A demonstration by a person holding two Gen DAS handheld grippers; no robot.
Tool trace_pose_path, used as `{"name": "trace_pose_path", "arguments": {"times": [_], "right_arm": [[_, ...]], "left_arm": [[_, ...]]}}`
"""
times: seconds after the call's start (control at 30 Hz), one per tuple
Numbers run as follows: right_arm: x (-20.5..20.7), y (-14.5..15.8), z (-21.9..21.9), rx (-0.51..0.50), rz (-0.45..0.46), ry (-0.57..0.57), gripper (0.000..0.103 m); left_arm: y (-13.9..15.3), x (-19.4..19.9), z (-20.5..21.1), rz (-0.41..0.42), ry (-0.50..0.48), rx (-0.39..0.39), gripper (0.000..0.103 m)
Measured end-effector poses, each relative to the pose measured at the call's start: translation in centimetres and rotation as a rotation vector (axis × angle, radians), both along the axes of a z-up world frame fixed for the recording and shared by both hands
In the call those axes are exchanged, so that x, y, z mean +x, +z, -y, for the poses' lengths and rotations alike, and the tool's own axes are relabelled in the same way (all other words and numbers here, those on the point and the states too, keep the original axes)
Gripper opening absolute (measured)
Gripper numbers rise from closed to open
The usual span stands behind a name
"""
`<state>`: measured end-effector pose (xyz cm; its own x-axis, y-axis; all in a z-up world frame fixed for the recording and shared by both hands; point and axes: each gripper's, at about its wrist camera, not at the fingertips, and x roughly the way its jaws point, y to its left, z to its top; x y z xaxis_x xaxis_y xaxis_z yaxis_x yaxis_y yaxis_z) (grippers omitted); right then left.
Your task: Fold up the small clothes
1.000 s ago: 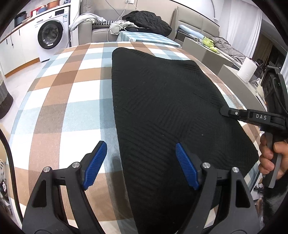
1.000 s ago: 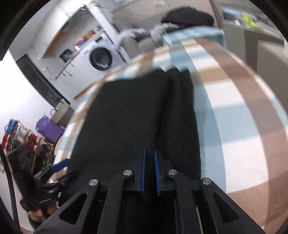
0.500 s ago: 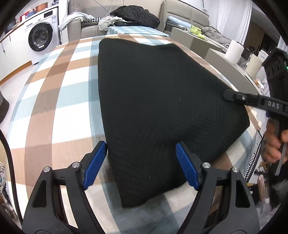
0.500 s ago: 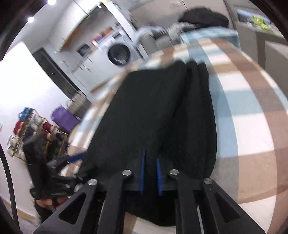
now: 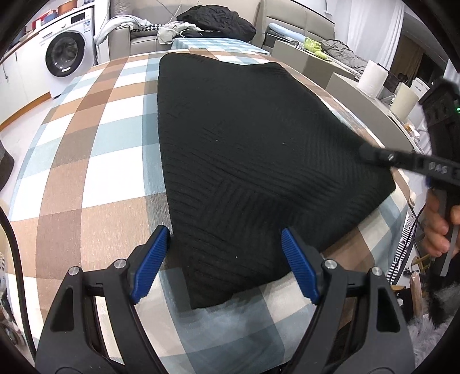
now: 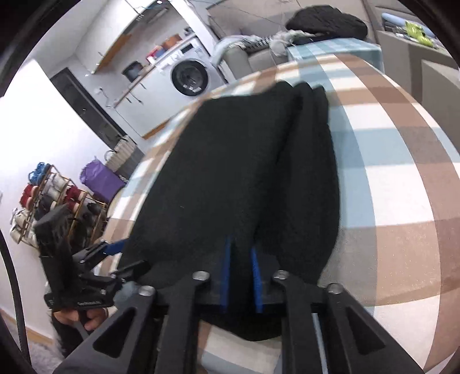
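Observation:
A black knit garment [image 5: 253, 161] lies folded on the checked tablecloth [image 5: 95, 161]. Its near corner points toward the table's near edge. My left gripper [image 5: 224, 264] is open, its blue pads either side of that near corner and just above it. My right gripper [image 6: 241, 276] is shut on the garment's near edge [image 6: 238, 184], with black knit pinched between its blue pads. In the left wrist view the right gripper [image 5: 373, 152] reaches in from the right onto the garment's right edge. In the right wrist view the left gripper [image 6: 115, 259] sits at the garment's left corner.
A washing machine [image 5: 66, 54] stands at the back left. A sofa with dark clothes [image 5: 218, 20] is behind the table. Paper rolls [image 5: 373, 77] sit on a counter at the right. A shoe rack [image 6: 51, 201] stands beyond the table's left side.
The garment has slid toward the near edge, drawn by the shut right gripper. The left gripper has pulled back, so the garment's near corner now shows between its open pads.

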<state>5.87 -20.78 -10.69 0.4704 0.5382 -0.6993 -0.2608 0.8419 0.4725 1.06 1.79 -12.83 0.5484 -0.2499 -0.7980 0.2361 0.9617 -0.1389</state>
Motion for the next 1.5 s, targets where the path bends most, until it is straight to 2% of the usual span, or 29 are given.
{"name": "trace_pose_path", "arguments": {"times": [0.1,0.17,0.23,0.27,0.33,0.37,0.5,0.57,0.8,0.83,0.87,0.9,0.93,0.97,1.0,1.07,1.1,1.23,1.37,1.5], "right_arm": [[-0.7,1.1,-0.4,-0.062,0.049,0.021,0.007],[-0.5,0.2,-0.4,-0.112,0.016,0.020,0.007],[-0.4,-0.5,-0.2,-0.127,-0.021,0.020,0.012],[-0.6,-0.2,0.1,-0.127,-0.011,0.018,0.017],[-0.8,0.5,0.7,-0.114,0.013,-0.002,0.035],[-0.8,0.6,1.1,-0.107,0.022,-0.019,0.049],[1.2,0.3,2.1,-0.120,0.009,-0.119,0.066],[2.4,-0.2,1.9,-0.122,-0.009,-0.136,0.070],[4.5,-1.3,1.2,-0.157,-0.024,-0.124,0.070],[4.6,-1.4,1.1,-0.167,-0.022,-0.120,0.068],[4.7,-1.5,0.9,-0.173,-0.027,-0.113,0.062],[4.8,-1.8,0.9,-0.159,-0.036,-0.104,0.053],[4.9,-1.9,0.9,-0.144,-0.045,-0.101,0.048],[4.9,-1.9,0.8,-0.127,-0.048,-0.086,0.039],[4.8,-1.9,0.7,-0.123,-0.048,-0.077,0.035],[4.8,-1.8,0.3,-0.125,-0.050,-0.069,0.031],[4.9,-1.8,0.2,-0.122,-0.044,-0.065,0.030],[5.2,-2.0,0.1,-0.108,-0.045,-0.066,0.030],[6.0,-2.0,-0.8,-0.126,-0.038,-0.067,0.030],[7.4,-2.0,-1.9,-0.155,-0.026,-0.057,0.030]], "left_arm": [[0.3,-0.1,-0.2,0.002,0.000,-0.015,0.078],[0.5,0.1,-0.5,0.006,0.006,-0.033,0.078],[0.7,0.5,-0.7,0.012,0.025,-0.027,0.078],[0.7,0.8,-0.9,0.014,0.033,-0.027,0.078],[0.9,1.5,-1.3,0.019,0.047,-0.043,0.078],[0.9,1.9,-1.5,0.022,0.060,-0.050,0.078],[0.8,4.1,-1.6,0.019,0.082,-0.061,0.078],[0.8,4.8,-1.4,0.022,0.082,-0.054,0.078],[0.5,6.9,-1.4,0.006,0.099,-0.070,0.078],[0.4,7.2,-1.4,-0.002,0.104,-0.074,0.078],[0.3,7.3,-1.5,-0.004,0.106,-0.081,0.077],[0.3,7.4,-1.5,-0.001,0.101,-0.092,0.068],[0.3,7.4,-1.5,0.002,0.094,-0.100,0.060],[0.2,7.5,-1.5,0.002,0.089,-0.106,0.049],[0.2,7.7,-1.4,0.008,0.094,-0.094,0.039],[0.2,7.9,-1.4,0.011,0.094,-0.074,0.028],[0.3,8.0,-1.5,0.010,0.095,-0.074,0.026],[0.4,8.6,-1.6,0.030,0.113,-0.051,0.023],[0.5,9.5,-1.7,0.049,0.130,-0.017,0.023],[0.5,11.0,-2.7,0.060,0.157,-0.015,0.023]]}}
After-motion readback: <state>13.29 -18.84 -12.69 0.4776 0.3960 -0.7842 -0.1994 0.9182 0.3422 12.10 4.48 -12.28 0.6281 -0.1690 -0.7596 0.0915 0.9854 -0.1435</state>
